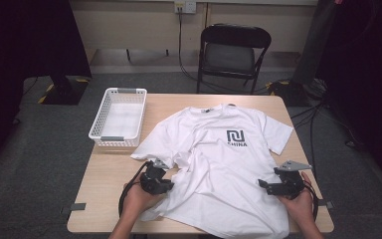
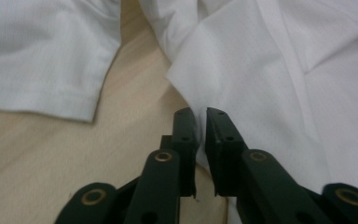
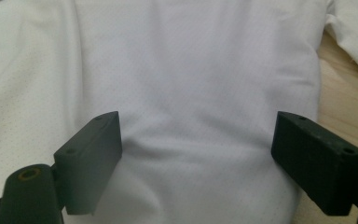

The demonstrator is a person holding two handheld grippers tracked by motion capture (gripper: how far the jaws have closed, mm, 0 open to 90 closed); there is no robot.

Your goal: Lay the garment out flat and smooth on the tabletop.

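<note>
A white shirt [image 1: 221, 159] lies face up on the table [image 1: 109, 174], collar toward the far edge, a dark logo on its chest and its hem hanging over the near edge. A white basket [image 1: 118, 117] sits at the table's far left corner, just beside the shirt's left sleeve.

The left hand [image 1: 138, 198] comes in from the near edge, forearm angled up and to the right, and carries the left gripper [image 1: 165, 183] low at the shirt's left side, below the sleeve. In the left gripper view its jaws are drawn almost together, pinching a fold of the shirt's edge [image 2: 200, 100] between them (a thin slit of cloth shows in the gap), with bare wood to the left.

The right hand [image 1: 298, 201] rests near the table's right edge, palm cupping the right gripper [image 1: 266, 185], which points leftward over the shirt's right side. In the right gripper view its jaws stand wide apart above smooth cloth [image 3: 196, 116], gripping nothing.
</note>
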